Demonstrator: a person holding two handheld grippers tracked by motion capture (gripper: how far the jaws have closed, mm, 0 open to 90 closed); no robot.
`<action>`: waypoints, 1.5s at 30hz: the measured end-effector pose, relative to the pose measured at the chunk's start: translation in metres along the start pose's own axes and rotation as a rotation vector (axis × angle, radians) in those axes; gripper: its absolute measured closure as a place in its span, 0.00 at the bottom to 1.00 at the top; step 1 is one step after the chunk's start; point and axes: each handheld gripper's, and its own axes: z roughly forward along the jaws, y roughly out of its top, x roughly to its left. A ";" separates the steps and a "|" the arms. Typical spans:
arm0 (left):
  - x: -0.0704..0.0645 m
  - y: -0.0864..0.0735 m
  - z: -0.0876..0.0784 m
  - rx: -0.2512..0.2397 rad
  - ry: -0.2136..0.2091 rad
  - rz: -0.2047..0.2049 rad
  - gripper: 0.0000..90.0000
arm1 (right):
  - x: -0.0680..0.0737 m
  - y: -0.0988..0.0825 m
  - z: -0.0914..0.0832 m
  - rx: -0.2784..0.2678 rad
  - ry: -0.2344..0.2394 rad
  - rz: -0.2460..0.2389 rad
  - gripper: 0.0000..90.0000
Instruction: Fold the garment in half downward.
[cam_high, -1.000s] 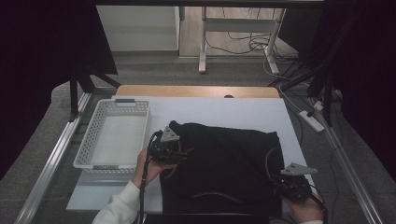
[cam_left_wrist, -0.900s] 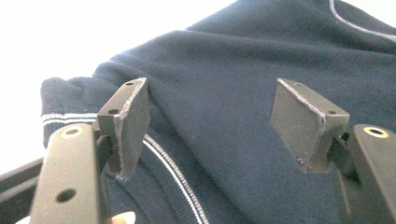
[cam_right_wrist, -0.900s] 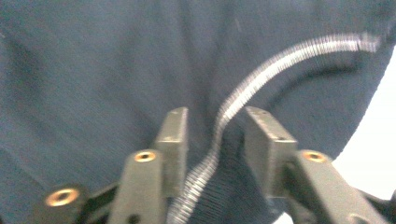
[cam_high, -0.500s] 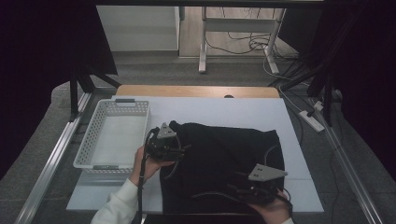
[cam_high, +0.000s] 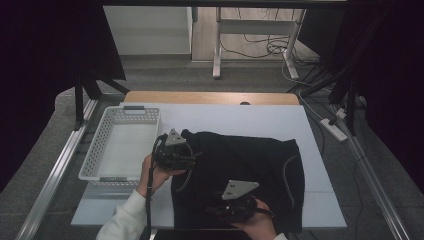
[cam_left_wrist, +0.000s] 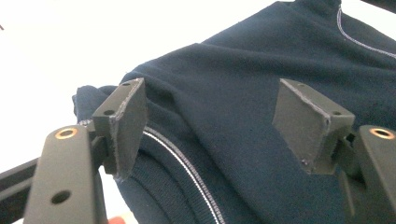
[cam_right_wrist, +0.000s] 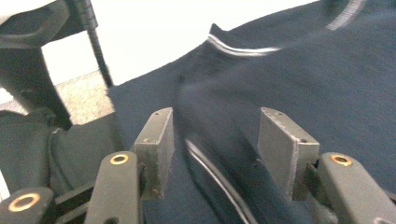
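Dark navy garment (cam_high: 240, 175) lies spread at table (cam_high: 260, 120) centre. White perforated basket (cam_high: 122, 147) stands just beside it at nine o'clock. Left gripper (cam_high: 187, 156) hovers over its upper-left corner, jaws wide, nothing pinched. Right gripper (cam_high: 220, 210), at six o'clock, has just been opening; cloth sits between unpressed jaws.

Dim room, bright surface (cam_high: 260, 122); gripper views blown out.
High view: dark, murky margins, garment (cam_high: 250, 170) a near-black mass with little detail. Left gripper view: white background overexposed, cloth sharp. Right gripper view: motion blur smears cloth between tongs; glare up top.
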 end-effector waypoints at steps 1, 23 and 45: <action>0.000 0.000 -0.001 -0.002 0.001 -0.001 0.30 | 0.006 0.005 0.008 0.009 0.025 -0.020 0.52; 0.005 -0.001 -0.006 -0.020 0.028 -0.021 0.30 | 0.003 -0.001 0.035 0.131 0.013 -0.048 0.89; 0.011 -0.004 -0.008 -0.018 0.035 -0.029 0.29 | -0.024 -0.025 -0.064 -0.008 -0.129 0.103 0.48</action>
